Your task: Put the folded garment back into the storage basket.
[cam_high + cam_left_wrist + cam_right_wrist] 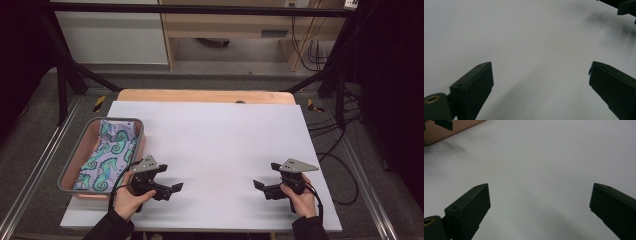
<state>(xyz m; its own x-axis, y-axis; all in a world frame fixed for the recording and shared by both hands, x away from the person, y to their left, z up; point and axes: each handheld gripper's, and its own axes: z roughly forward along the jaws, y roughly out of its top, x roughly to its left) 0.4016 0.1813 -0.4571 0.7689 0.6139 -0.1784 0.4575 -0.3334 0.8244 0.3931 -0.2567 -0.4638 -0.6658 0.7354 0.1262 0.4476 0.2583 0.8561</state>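
While both grippers, left gripper (170, 189) and right gripper (261, 186), gape wide over bare white table (225, 145), the seahorse-print cloth (107, 155) fills the tray (70, 170) at the left edge.

White sheet (215, 145) is bare between my left gripper (170, 189) and right gripper (262, 187), and all the way to the far edge: free passage. Both sets of jaws gape wide with nothing between them. Only obstacle: the tray (75, 187) with cloth (107, 155) at the left edge, its rim just beside my left gripper.
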